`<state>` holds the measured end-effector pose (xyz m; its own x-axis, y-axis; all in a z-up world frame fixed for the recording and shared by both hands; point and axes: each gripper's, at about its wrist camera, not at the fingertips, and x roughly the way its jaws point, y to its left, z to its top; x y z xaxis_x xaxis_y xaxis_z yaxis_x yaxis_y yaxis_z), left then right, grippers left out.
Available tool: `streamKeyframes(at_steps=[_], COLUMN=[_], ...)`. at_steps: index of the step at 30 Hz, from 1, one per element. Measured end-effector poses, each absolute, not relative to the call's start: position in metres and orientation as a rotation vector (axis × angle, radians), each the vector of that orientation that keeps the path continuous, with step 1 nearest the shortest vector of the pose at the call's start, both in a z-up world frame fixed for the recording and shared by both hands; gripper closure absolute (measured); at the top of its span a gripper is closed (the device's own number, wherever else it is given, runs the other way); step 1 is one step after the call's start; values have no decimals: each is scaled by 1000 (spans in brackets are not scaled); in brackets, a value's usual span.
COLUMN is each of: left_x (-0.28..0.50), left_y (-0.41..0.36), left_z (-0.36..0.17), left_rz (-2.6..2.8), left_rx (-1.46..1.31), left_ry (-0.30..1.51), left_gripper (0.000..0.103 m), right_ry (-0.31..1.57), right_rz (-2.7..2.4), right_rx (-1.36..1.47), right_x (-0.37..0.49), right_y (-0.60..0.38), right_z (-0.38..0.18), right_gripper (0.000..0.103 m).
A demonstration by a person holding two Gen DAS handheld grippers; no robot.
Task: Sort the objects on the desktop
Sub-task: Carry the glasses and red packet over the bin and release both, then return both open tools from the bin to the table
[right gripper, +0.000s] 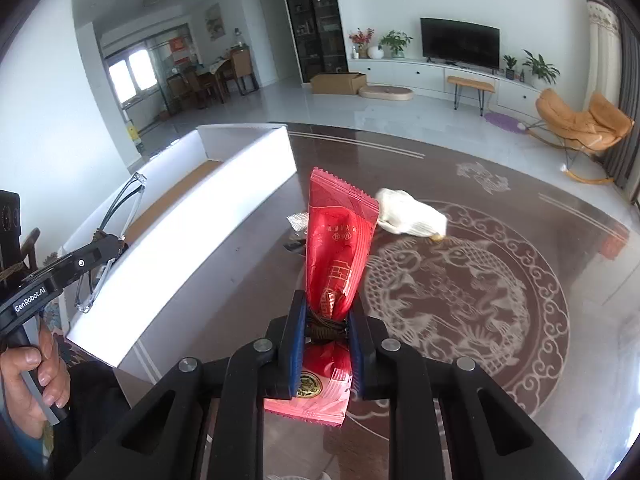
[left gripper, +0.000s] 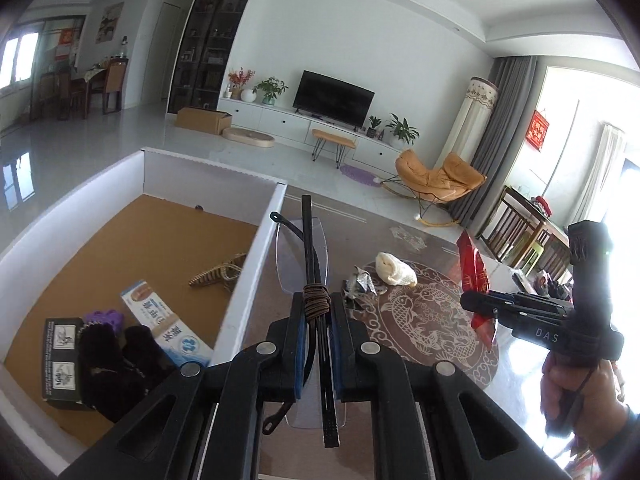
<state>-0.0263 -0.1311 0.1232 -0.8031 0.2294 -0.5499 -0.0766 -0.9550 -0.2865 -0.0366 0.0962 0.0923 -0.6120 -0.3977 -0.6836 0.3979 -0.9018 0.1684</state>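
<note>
Both claws clamped: left claw point(left gripper: 316, 344) on folded glasses point(left gripper: 304, 256), right claw point(right gripper: 326, 344) on red packet point(right gripper: 340, 248).

- My table point(right gripper: 520, 380): dark glossy top, pale fish medallion.
- White box point(right gripper: 224, 216) on its left side.
- White mesh pouch point(right gripper: 412, 216) on the medallion's edge.
- Crumpled foil wrapper point(left gripper: 360, 286) beside the pouch.

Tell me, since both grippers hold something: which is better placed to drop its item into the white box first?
Left, probably. Its gripper holds the glasses right beside the box wall; the right gripper with the red packet is farther out.
</note>
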Motion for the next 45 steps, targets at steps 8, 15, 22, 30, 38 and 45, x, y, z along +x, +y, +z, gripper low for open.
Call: streamKeyframes(at_steps=[8,15,22,30,38,45], left_x=[-47,-54,-25,-4,-9,-15], left_y=[-270,-301,-269,-135,-25,10], left_z=[94,42,59,100,88,73], left_rz=[3021,3002,3137,3007,2885,2834], left_rx=[-1215,-1551,-1288,-981,-1017,-1071], left_ry=[-424,-453,-416,-185,26,111], left_gripper=[93,60,27,10,9,9], right_ry=[21,148,17,81,-7,-12], right_rz=[-2171,-1955,-2117,-2499,-2689,-2714], right_rx=[924,1180,959,945,1217,1323], right_x=[-54,-51,-31,-27,-9,15], right_y=[-104,-200,-126,30,180,222], right_z=[108,34,62,35,-18,-47], right_gripper=[83,59,14,4,4,4])
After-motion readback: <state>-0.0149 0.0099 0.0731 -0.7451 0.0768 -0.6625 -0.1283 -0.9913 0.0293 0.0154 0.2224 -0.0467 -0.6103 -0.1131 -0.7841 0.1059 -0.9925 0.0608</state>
